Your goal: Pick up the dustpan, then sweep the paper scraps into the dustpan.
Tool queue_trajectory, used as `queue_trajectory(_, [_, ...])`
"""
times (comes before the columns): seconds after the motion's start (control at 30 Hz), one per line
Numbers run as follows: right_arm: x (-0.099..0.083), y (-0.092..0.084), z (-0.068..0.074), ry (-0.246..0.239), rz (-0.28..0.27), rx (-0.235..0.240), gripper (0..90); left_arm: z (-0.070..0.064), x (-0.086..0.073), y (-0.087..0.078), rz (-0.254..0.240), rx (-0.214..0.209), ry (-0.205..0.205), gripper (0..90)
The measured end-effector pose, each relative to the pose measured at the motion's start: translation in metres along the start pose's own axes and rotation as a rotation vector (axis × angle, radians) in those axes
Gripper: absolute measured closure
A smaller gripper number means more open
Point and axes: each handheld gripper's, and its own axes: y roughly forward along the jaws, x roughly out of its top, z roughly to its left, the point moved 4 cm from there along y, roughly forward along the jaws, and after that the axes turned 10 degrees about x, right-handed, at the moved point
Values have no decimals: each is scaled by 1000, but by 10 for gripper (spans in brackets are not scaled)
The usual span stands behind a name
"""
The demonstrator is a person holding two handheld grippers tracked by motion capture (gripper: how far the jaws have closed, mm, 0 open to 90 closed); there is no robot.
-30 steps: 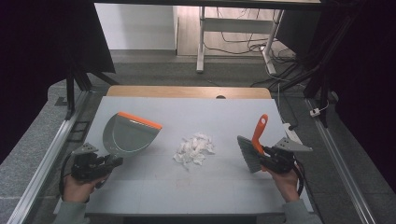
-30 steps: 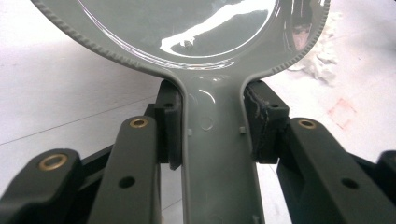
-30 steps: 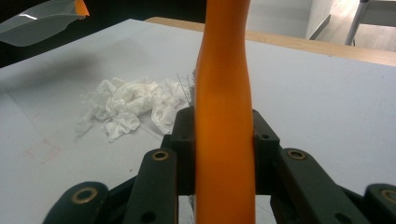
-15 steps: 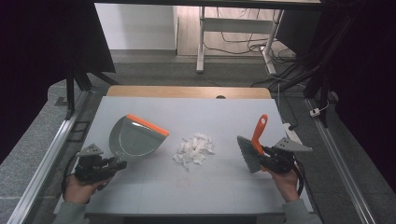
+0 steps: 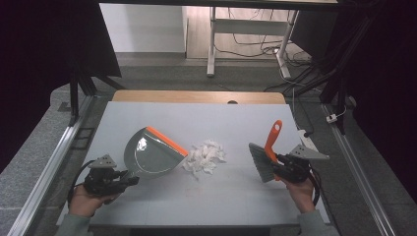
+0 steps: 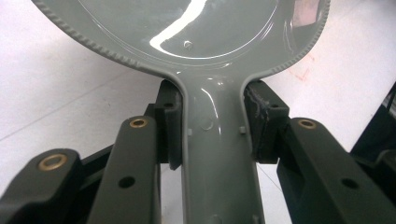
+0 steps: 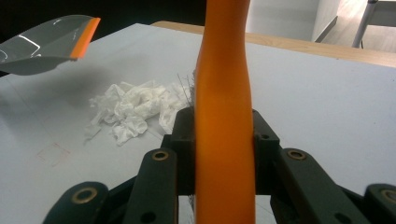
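A grey dustpan [image 5: 150,156] with an orange lip is held just above the white table, its lip beside a pile of crumpled white paper scraps [image 5: 205,157]. My left gripper [image 5: 125,177] is shut on the dustpan's handle [image 6: 218,154]; both pads press its sides. At the right, my right gripper [image 5: 276,166] is shut on the orange handle [image 7: 224,116] of a grey-bristled brush [image 5: 260,161], which stands to the right of the scraps [image 7: 135,109]. The dustpan's lip [image 7: 84,31] hangs at upper left in the right gripper view.
The white table [image 5: 196,118] has a wooden strip [image 5: 196,96] along its far edge. Metal rails [image 5: 54,162] run along both sides. Desk legs and cables [image 5: 255,44] stand on the floor beyond.
The left hand has carried the dustpan rightward and a little nearer, bringing its orange lip close to the scraps. The right hand and brush have stayed put.
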Motion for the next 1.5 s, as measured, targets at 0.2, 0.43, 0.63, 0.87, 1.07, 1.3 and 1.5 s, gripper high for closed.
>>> queue_trajectory(0.2, [0, 0, 1, 0, 1, 1, 699, -6, 0, 1, 10, -26, 42, 613])
queue_trajectory(0.43, [0, 1, 1, -3, 3, 6, 699, -15, 2, 3, 40, -50, 87, 613])
queue_trajectory(0.63, [0, 1, 1, -3, 7, 5, 699, -22, 2, 4, 50, -75, 130, 613])
queue_trajectory(0.87, [-1, 2, 1, -4, 9, 7, 699, -30, 3, 6, 62, -109, 162, 612])
queue_trajectory(1.07, [0, 1, 1, -4, 6, 5, 699, -28, 2, 5, 64, -106, 159, 612])
queue_trajectory(1.3, [1, 2, 2, -5, 5, 3, 699, -28, 0, 2, 76, -113, 170, 612])
queue_trajectory(1.5, [5, 6, 3, -3, 3, -9, 699, -27, -4, 1, 88, -120, 175, 612])
